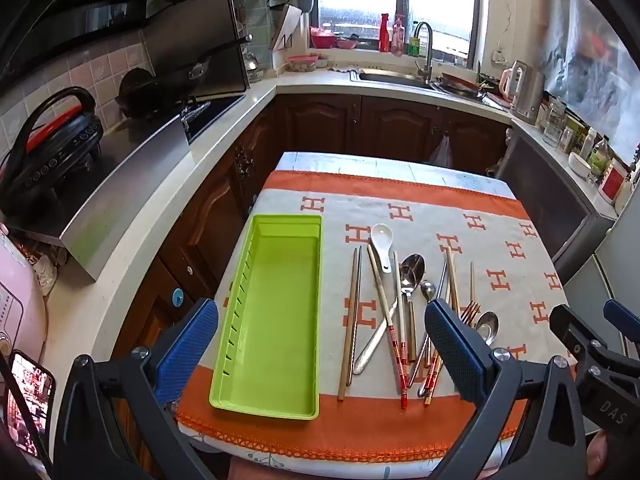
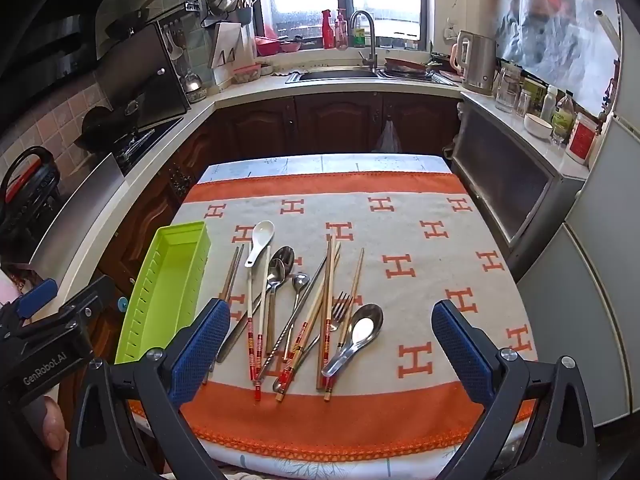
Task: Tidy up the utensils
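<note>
Left view: my left gripper [image 1: 320, 348] hangs wide and empty, the green tray [image 1: 276, 410] between its fingers. Right view: my right gripper [image 2: 332, 344] gapes wide over the chopsticks [image 2: 329, 312] and steel spoon [image 2: 356, 334]; thin, slippery, so I'd pinch mid-handle.

The left gripper [image 2: 48, 344] reads "GenRobot.AI", the right gripper [image 1: 600, 392] "DAS", the cloth [image 2: 400, 240] repeated "H".

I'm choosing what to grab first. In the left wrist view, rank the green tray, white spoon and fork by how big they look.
1. Green tray, by far.
2. White spoon and fork: unsure, since the left claw's finger hides part of the fork.
</note>
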`<action>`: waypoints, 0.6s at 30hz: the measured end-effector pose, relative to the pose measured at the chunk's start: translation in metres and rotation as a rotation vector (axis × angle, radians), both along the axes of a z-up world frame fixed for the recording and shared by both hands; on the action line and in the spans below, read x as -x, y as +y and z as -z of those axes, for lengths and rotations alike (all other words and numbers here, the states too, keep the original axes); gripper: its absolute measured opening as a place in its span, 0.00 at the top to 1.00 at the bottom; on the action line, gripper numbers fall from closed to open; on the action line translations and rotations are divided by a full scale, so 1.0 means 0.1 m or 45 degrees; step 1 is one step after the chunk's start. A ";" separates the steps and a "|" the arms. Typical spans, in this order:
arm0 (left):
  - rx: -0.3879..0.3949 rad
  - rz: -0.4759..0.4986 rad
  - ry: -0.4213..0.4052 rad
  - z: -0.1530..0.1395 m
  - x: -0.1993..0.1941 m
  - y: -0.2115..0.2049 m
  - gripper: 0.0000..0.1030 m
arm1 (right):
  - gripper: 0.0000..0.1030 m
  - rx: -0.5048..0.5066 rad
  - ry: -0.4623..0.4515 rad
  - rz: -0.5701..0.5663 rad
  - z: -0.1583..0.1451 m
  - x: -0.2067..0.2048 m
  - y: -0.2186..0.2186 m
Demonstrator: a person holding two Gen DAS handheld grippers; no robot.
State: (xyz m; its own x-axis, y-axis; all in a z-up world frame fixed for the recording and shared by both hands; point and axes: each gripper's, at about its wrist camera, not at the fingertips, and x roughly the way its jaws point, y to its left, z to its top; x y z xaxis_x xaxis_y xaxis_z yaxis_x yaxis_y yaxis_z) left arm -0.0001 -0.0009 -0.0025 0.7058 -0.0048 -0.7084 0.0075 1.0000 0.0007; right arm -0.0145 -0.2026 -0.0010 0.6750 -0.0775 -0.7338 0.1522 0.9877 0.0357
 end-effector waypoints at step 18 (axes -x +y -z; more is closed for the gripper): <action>0.005 -0.015 0.157 0.24 -0.20 -0.07 0.01 | 0.01 -0.044 0.033 -0.014 0.12 -0.10 -0.07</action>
